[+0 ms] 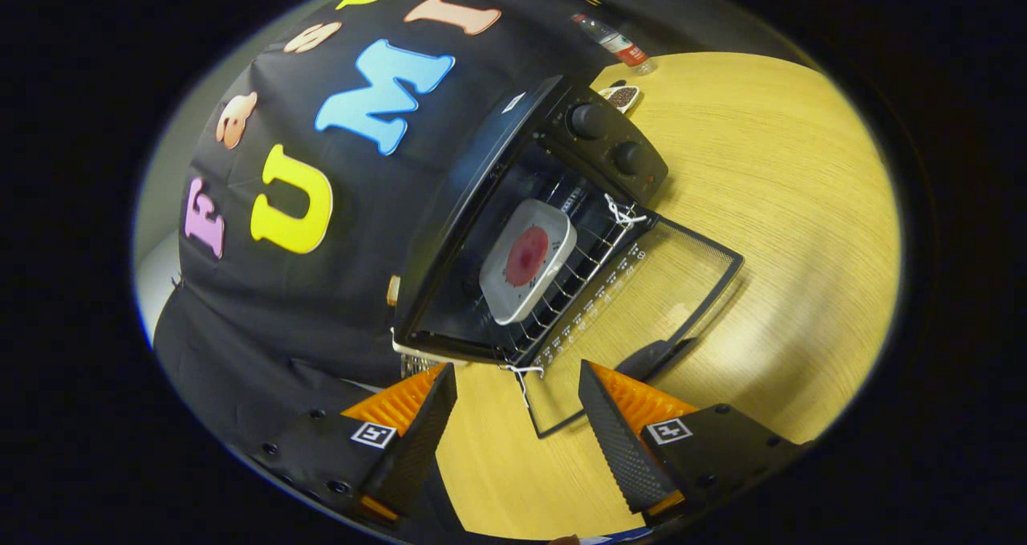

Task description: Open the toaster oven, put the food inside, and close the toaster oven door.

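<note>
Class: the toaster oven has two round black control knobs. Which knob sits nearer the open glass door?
The round black knob beside the door's hinge; the other knob sits beyond it. The jaws stand open.

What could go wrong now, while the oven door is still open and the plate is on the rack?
The tongs are open and empty, just before the lowered glass door. The white plate sits near the wire rack front; a hard door push might shake it. The tongs could also slip off the dark door handle.

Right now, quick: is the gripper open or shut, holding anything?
Gripper: open, holding nothing; its fingers stand apart just short of the open toaster oven door.
</note>
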`<state>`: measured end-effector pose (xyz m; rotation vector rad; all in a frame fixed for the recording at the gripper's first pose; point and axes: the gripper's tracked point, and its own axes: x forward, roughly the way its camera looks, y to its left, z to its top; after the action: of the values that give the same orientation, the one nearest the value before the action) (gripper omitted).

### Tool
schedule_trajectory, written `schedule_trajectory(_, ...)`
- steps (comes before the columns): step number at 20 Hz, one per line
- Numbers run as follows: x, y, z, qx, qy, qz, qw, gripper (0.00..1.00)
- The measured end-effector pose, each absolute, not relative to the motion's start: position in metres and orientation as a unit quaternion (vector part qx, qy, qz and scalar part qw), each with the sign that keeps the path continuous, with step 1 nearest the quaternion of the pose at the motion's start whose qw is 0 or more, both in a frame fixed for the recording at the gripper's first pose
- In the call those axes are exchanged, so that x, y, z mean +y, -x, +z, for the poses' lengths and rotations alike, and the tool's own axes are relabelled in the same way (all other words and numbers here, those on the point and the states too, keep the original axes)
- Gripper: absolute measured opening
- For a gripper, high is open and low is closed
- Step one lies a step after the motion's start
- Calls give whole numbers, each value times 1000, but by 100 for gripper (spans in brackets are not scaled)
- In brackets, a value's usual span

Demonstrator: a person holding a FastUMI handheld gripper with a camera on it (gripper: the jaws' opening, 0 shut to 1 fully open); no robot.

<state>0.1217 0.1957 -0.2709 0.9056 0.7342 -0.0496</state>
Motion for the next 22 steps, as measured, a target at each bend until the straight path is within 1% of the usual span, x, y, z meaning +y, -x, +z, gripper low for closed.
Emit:
schedule_trajectory(6, 194, -88, -296, 396, -303, 22, 867, 97)
schedule_trajectory(9, 196, -79, -305, 421, -249, 53, 871, 97)
schedule_trajectory(16, 176, -69, -348, 488, -96, 57, 866, 98)
schedule_trajectory(22, 163, -75, -374, 516, -8, 47, 855, 99)
